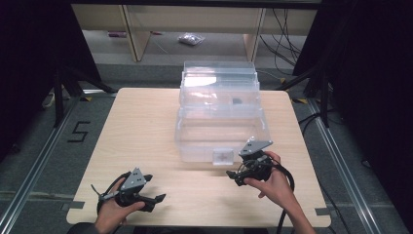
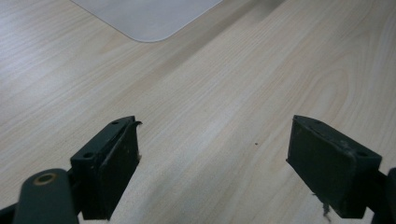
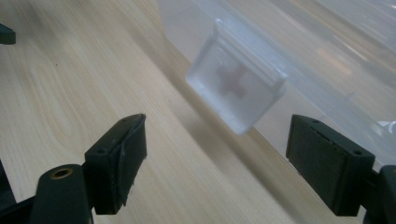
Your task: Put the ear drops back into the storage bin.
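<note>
1. Currently I am looking down on a pale wooden counter (image 1: 146,146) with a clear plastic storage box (image 1: 221,117) standing on its middle and far part, its lid raised behind it.
2. On the near front wall of the box hangs a small frosted latch (image 1: 222,157), a square flap with a faint reddish cross mark on it.
3. My right tool (image 1: 233,174) is held in a hand near the front right corner of the box, pointing left across the counter, just beside the latch but apart from it.
4. From the right gripper view, that tool's two black jaws stand wide apart with nothing between them; the latch (image 3: 236,91) sits ahead and between their lines, not touched by either pad.
5. My left tool (image 1: 155,187) is held in the other hand at the near left of the counter, well apart from the box, pointing right.
6. From the left gripper view, its jaws are also spread wide over bare wood (image 2: 210,93), gripping nothing; a rounded pale corner (image 2: 144,18) shows at the top edge, too blurred for me to identify.
</note>
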